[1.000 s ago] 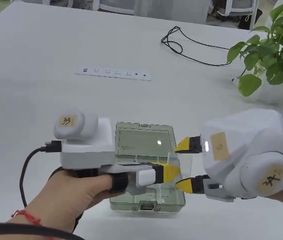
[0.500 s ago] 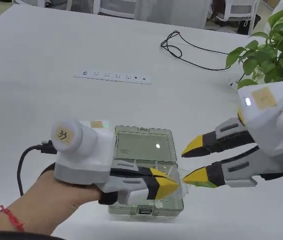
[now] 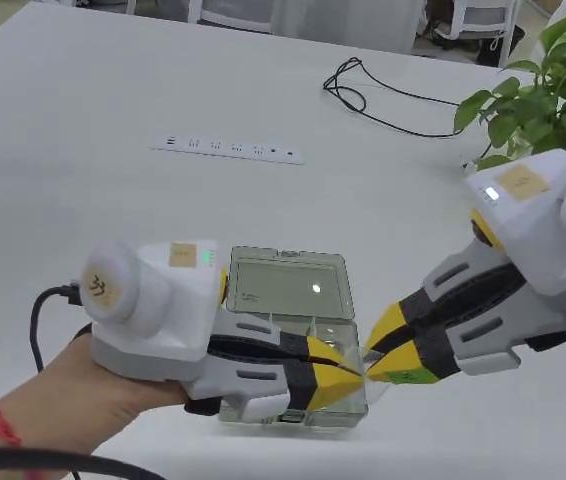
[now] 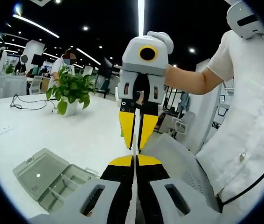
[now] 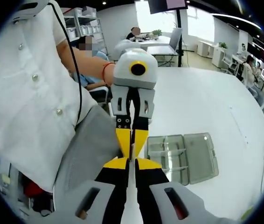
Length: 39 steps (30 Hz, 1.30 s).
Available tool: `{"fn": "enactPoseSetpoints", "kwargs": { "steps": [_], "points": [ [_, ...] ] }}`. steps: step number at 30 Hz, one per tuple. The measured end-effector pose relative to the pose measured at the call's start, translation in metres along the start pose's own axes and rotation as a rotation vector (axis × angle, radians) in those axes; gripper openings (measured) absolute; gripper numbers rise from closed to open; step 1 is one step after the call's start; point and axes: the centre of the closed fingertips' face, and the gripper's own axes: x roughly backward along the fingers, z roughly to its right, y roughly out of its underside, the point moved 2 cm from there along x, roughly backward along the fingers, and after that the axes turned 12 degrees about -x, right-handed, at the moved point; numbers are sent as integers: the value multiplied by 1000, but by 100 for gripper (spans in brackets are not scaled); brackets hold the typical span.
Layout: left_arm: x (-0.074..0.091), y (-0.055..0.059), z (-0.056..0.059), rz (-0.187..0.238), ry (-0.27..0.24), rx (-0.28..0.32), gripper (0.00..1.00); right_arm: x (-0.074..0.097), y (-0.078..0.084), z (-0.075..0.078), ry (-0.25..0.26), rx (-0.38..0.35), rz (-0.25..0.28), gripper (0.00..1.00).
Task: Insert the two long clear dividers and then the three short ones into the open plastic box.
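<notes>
Meeting tip to tip over the near right part of the open plastic box (image 3: pixel 298 418), the left gripper (image 3: pixel 341 378) and the right gripper (image 3: pixel 383 350) each have their jaws pressed together on one clear divider (image 3: pixel 366 357). Its long axis runs left to right from one pair of yellow tips to the other, with its faces about upright. In both gripper views it is a hairline seen edge-on. It is thin, colourless and faint, so long or short cannot be told, nor whether it touches the box. The box is green-tinted and see-through, with its long axis left to right. Its lid (image 3: pixel 285 288) lies flat on the far side, and partitions show in the base. It sits on a white table (image 3: pixel 163 90).
</notes>
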Motion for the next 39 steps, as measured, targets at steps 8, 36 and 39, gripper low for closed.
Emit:
{"fn": "enactPoseSetpoints", "kwargs": {
  "steps": [8, 36, 39],
  "points": [
    [0, 1, 2, -4, 11, -24, 0, -2, 1, -3, -23, -11, 3, 3],
    [7, 4, 0, -4, -24, -28, 1, -1, 2, -3, -20, -19, 16, 3],
    [10, 6, -3, -8, -37, -24, 3, 2, 2, -1, -11, -19, 19, 3]
  ]
}}
